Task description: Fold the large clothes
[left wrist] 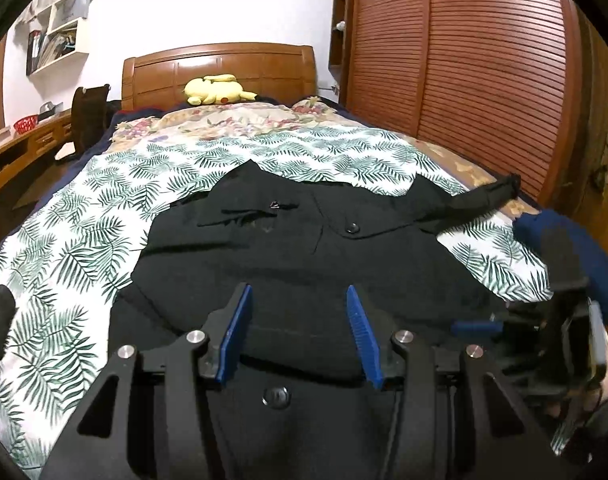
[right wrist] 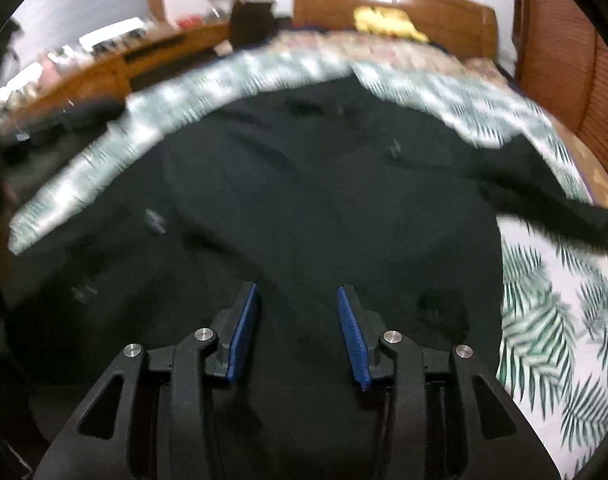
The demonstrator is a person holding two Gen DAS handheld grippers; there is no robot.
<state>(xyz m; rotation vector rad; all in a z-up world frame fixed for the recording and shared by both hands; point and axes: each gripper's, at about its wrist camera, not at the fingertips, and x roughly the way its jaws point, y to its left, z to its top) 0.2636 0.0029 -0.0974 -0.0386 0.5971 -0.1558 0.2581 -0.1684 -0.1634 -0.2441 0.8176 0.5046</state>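
Black garment [left wrist: 304, 248] spread flat on leaf-print bedspread [left wrist: 83, 220], left gripper [left wrist: 299, 296] hovering over its near edge, jaws apart and empty, right gripper [right wrist: 298, 294] above the cloth, jaws apart, gripping nothing

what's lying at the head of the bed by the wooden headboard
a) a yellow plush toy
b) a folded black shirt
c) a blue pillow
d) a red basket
a, a yellow plush toy lies against the brown wooden headboard, beyond the black garment spread on the leaf-print bedsheet.
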